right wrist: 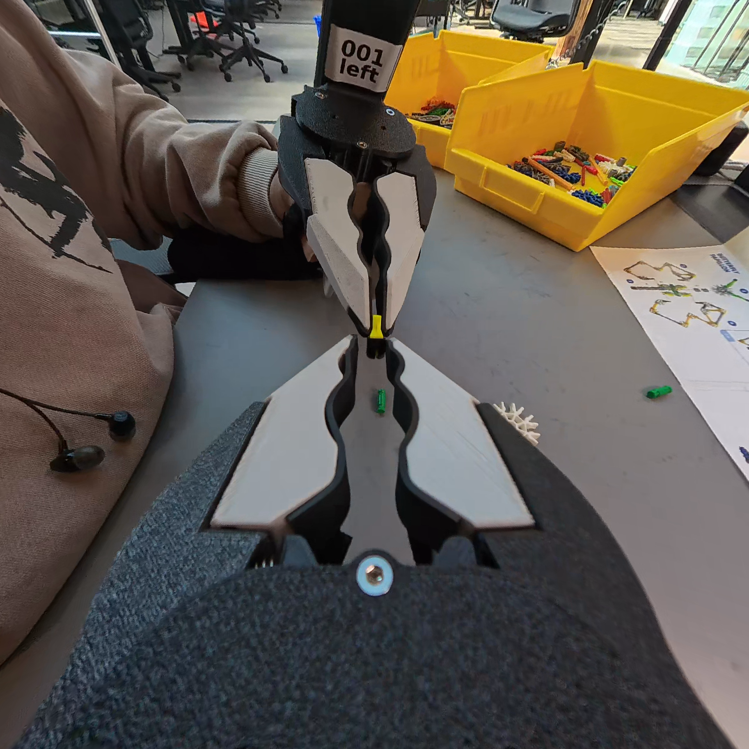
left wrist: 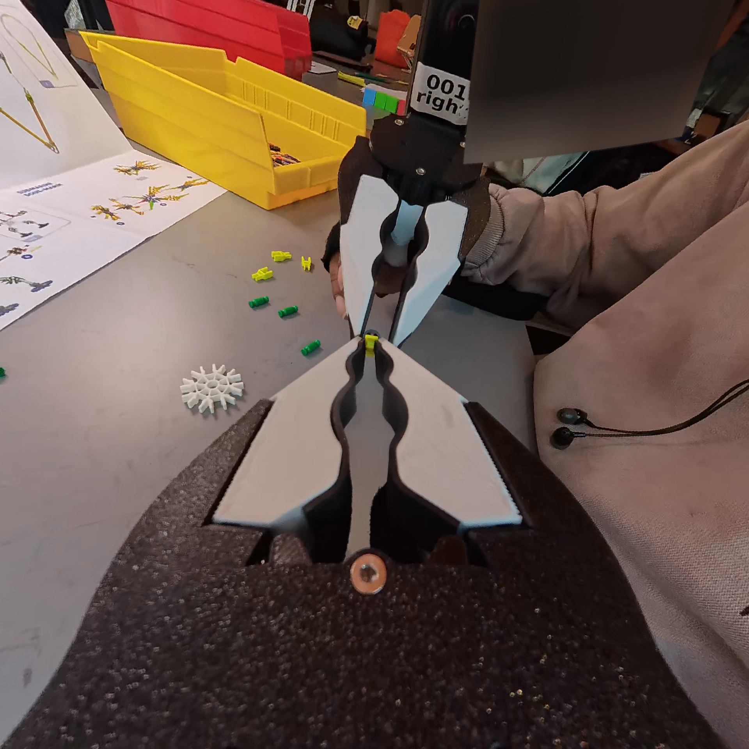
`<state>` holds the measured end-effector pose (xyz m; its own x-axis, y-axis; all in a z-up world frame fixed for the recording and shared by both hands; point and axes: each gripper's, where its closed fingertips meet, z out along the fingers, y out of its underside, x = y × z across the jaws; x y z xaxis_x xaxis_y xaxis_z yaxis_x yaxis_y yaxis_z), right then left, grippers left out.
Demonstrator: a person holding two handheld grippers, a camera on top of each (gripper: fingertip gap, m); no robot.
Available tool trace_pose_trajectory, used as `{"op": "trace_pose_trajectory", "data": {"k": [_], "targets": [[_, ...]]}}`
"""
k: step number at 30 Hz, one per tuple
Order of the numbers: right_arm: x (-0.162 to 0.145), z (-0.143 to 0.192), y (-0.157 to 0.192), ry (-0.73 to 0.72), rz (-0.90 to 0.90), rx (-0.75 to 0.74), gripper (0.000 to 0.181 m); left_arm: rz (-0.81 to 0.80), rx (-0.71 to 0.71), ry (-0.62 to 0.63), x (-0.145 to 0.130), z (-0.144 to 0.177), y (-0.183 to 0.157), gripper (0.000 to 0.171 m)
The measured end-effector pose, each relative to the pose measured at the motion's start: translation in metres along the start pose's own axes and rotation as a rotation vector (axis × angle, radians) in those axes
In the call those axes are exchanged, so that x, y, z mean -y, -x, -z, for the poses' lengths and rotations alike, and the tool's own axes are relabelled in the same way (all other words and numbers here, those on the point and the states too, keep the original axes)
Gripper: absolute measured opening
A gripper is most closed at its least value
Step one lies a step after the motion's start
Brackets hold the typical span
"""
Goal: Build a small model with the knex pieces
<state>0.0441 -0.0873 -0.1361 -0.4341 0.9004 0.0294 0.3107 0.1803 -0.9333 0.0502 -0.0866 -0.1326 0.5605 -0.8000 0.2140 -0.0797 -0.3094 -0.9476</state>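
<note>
My left gripper (left wrist: pixel 369 345) is shut on a small yellow connector piece (left wrist: pixel 369 347) and holds it above the grey table (left wrist: pixel 121 405). My right gripper (right wrist: pixel 373 345) meets it tip to tip and is closed on a small dark piece (right wrist: pixel 375 349) that touches the end of the yellow connector (right wrist: pixel 376 327). In the left wrist view the right gripper (left wrist: pixel 379 338) comes down from above. In the right wrist view the left gripper (right wrist: pixel 376 324) does the same. Both tips hover just over the table.
A white snowflake connector (left wrist: pixel 212 388), green rods (left wrist: pixel 311 347) and yellow connectors (left wrist: pixel 281 255) lie loose on the table. Yellow bins (right wrist: pixel 567 210) holding mixed parts and a red bin (left wrist: pixel 210 32) stand behind. An instruction sheet (left wrist: pixel 60 227) lies at the side. A person's sleeve (left wrist: pixel 587 243) is close. Both grippers' tips are close together, under 4 cm apart.
</note>
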Motion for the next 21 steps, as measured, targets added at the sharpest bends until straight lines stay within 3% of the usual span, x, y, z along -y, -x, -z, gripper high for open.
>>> {"op": "trace_pose_trajectory", "data": {"k": [6,10,14,18,21], "targets": [[-0.003,0.003,0.001,0.039,0.024,0.002,0.007,-0.023,-0.007,-0.042,0.008,0.002,-0.005,0.003],[-0.028,0.001,-0.006,0.136,0.032,-0.020,0.008,0.003,0.003,-0.202,0.039,0.028,0.002,0.003],[-0.020,0.011,-0.023,0.114,0.052,-0.095,0.008,0.019,0.047,-0.213,0.039,0.036,0.011,0.003],[-0.011,0.050,-0.072,0.087,0.046,-0.340,0.008,0.049,0.096,-0.204,0.034,0.036,0.025,0.004],[-0.008,0.119,-0.130,0.078,0.025,-0.658,0.008,0.075,0.144,-0.210,0.031,0.038,0.037,0.004]]}}
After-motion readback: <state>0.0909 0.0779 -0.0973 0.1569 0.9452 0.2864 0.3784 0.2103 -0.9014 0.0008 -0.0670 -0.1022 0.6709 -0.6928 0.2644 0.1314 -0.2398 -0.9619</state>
